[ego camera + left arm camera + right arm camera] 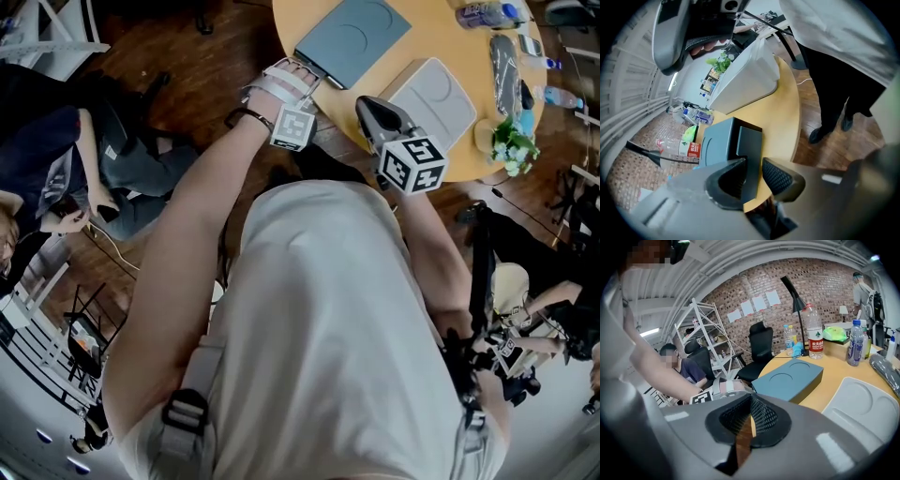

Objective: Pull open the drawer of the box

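Left gripper (753, 169) stood with jaws spread either side of the protruding drawer (750, 143), pads apparently not pressing it; the blue-grey box (715, 143) lay near the round table's edge (785, 122), within reach; right gripper (750, 414), pressed together and empty, hung clear, seemingly unneeded.

"What does the person wear?"

"A pale grey short-sleeved shirt (319, 309), a grey shoulder strap (194, 380) with a black buckle (184, 412), a thin black wristband (248, 117) and dark trousers (834, 93)."

"And the tools?"

"The left gripper (754, 174) and the right gripper (749, 414) are smooth grey with black cross-hatched pads (777, 177). Each carries a white cube (414, 166) printed with black square markers."
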